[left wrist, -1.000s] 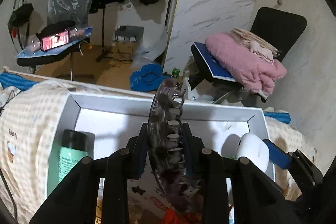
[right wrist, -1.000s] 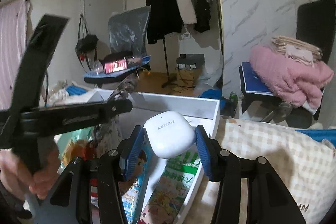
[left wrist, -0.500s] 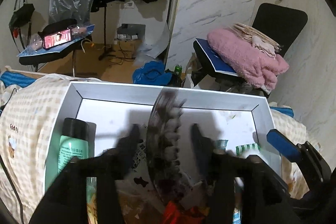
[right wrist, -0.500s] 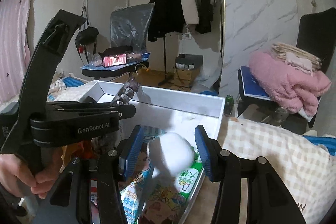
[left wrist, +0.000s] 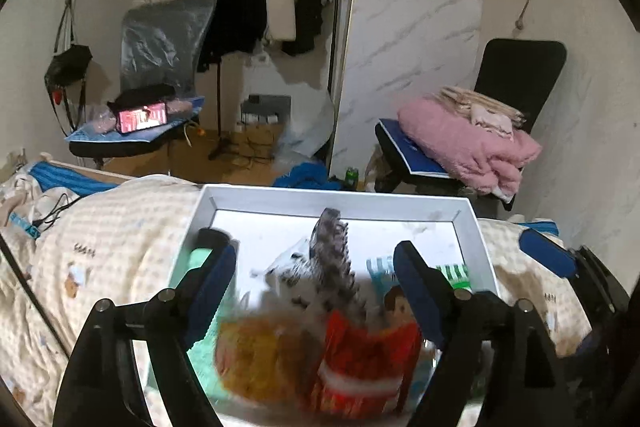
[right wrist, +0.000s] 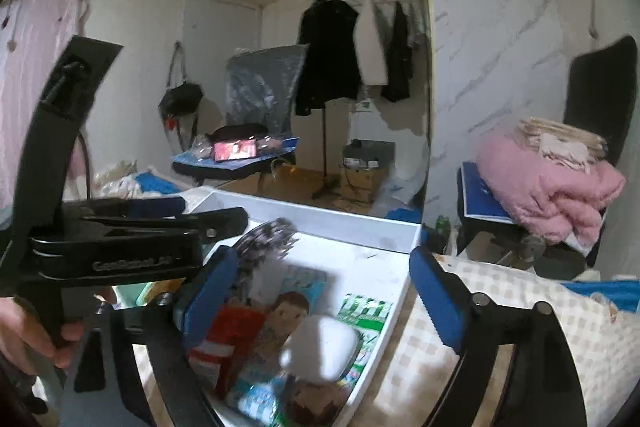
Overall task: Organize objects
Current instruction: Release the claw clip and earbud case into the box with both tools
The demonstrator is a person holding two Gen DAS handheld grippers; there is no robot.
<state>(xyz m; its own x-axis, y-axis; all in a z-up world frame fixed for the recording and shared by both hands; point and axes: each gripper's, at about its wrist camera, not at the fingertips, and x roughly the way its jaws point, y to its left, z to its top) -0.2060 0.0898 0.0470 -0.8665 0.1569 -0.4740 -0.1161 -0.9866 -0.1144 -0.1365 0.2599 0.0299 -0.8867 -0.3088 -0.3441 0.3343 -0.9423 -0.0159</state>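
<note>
Both grippers hang over a white tray (left wrist: 476,227) resting on a checked beige quilt (left wrist: 120,227).

Left gripper (left wrist: 316,271), lower centre of the left wrist view: jaws wide apart, nothing between the blue pads. Beyond them a mottled grey hair claw clip (left wrist: 334,251) lies in the tray, propped on the heap, teeth to the right. It touches neither pad.

Right gripper (right wrist: 320,291), lower centre of the right wrist view: jaws also spread, holding nothing. Below the gap a white earbud case (right wrist: 320,349) sits on flat printed snack packets (right wrist: 280,311), blurred. The claw clip (right wrist: 266,239) shows at the tray's far left in this view, behind the left gripper body (right wrist: 120,251).

Other tray contents: a red packet (left wrist: 360,363), an orange-yellow item (left wrist: 264,351) too blurred to name, a mint-green bottle (left wrist: 200,259) with a black cap along the left wall.

Judgement: both items sit loose in the tray, so the placing step looks finished for this pair. Next move probably calls for lifting both grippers clear without snagging the clip's teeth, then finding further loose objects. None is plainly visible on the quilt; the tray's far end has bare floor left.
</note>
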